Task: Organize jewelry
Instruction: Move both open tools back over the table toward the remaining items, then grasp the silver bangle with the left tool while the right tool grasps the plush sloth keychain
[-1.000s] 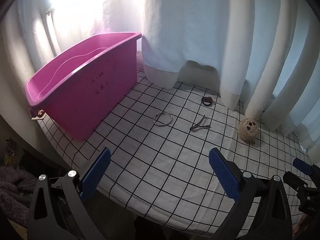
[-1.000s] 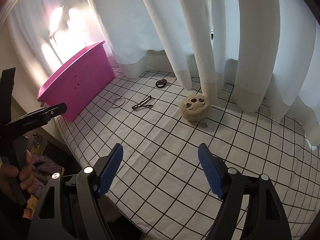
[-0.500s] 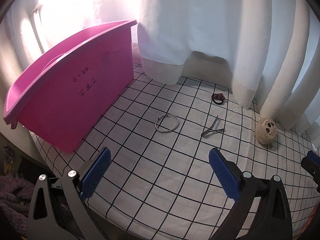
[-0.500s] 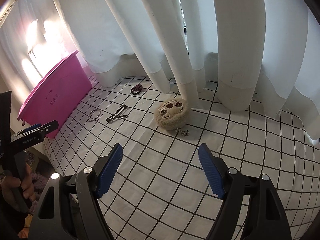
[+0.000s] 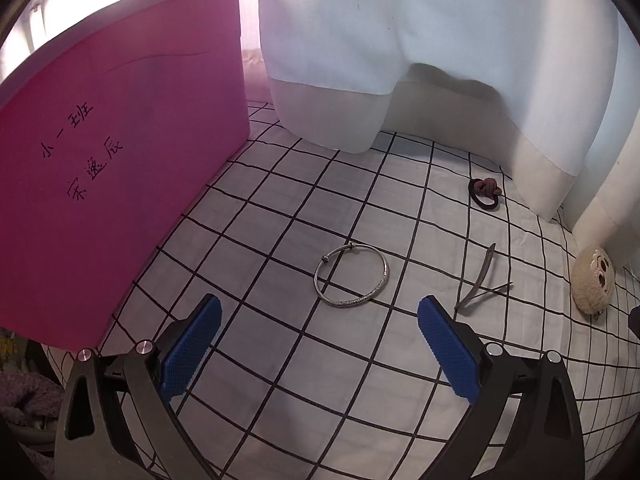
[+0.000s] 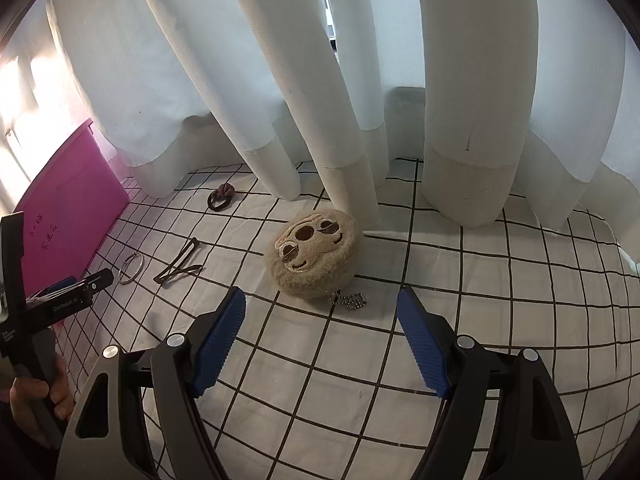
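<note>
Both claws stand wide and empty in approach: left gripper [image 5: 320, 344] faces the silver bangle [image 5: 351, 275] just ahead, right gripper [image 6: 322, 332] the plush keychain [image 6: 316, 252]; closing on each comes next.

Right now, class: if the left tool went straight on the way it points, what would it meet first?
Most likely the silver bangle, lying flat on the checked cloth just ahead of the open left tool. Depth is uncertain, so it might touch bare cloth first.
</note>
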The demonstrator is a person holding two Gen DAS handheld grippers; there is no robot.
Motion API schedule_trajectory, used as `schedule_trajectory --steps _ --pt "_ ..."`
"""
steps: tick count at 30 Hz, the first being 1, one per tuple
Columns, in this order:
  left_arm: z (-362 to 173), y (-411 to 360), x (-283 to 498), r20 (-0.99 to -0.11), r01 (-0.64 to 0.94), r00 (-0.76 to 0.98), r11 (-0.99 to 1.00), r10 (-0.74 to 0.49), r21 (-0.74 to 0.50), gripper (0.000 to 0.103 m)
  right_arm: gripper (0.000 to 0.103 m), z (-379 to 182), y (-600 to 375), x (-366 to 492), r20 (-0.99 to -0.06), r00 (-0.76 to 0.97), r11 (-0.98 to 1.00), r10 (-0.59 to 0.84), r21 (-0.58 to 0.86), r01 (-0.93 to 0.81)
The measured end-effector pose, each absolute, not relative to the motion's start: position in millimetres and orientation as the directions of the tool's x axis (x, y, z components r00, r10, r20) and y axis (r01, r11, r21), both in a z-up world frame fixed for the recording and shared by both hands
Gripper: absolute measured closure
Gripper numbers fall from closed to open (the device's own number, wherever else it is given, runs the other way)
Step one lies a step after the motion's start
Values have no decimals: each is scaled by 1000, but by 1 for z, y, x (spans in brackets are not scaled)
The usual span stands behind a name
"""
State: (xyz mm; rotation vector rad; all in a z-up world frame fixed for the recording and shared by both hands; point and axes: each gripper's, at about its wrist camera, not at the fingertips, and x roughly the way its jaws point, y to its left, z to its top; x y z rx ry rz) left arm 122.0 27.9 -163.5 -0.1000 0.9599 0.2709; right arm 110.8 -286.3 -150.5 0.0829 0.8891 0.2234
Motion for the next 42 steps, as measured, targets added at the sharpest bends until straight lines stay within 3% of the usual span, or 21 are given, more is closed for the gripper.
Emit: schedule_trajectory --steps 11,42 --pt "-190 38 144 -845 -258 521 966 124 -17 6 28 -170 -273 129 -770 611 983 184 144 -116" --pt "-202 45 161 -841 -253 525 968 133 -5 5 28 -199 -237 175 -811 583 998 55 29 -54"
